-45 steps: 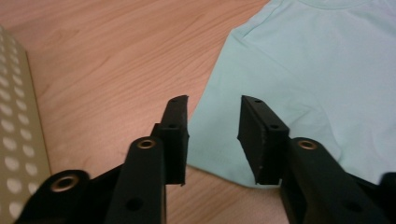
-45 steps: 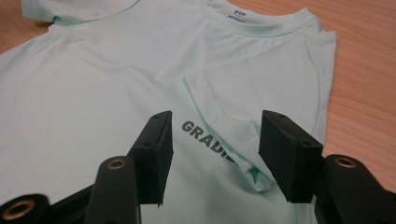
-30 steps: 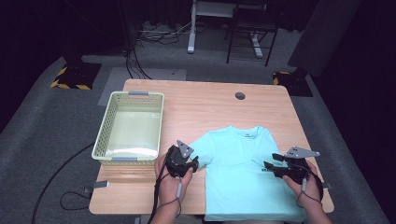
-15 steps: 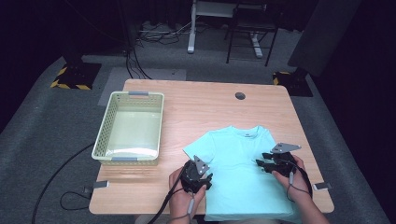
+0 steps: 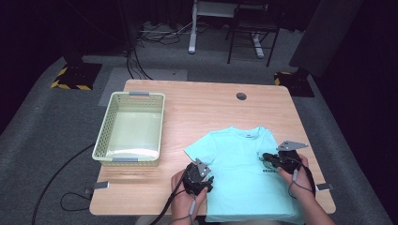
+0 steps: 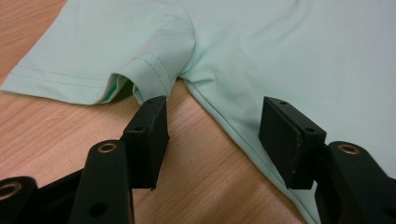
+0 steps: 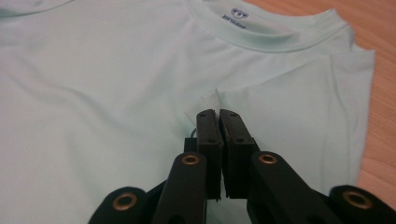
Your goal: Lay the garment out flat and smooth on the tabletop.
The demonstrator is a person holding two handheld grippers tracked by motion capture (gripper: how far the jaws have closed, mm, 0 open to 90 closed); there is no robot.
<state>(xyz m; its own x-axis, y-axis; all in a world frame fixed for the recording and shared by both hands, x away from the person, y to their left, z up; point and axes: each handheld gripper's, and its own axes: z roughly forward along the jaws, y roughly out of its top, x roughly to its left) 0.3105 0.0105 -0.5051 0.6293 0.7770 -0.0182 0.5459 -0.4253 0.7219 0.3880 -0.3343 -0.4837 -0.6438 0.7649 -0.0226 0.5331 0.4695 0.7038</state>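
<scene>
Shirt (image 7: pixel 116 93) fabric pinched in just-closed right gripper (image 7: pixel 218 114) jaws; left gripper (image 6: pixel 215 126) jaws half-open astride its side seam.

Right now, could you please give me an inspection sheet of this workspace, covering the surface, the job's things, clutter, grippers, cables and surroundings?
Surface: wooden table, round hole near far edge.
Job's things: mint T-shirt lying flat, front up, collar toward the far edge.
Clutter: pale green basket left of the shirt, nothing seen inside.
Grippers: left gripper open at the shirt's side seam below a sleeve; right gripper shut, pinching a small fold of the shirt's chest.
Cables: black cable on the floor at left.
Surroundings: grey carpet, dark room.
</scene>
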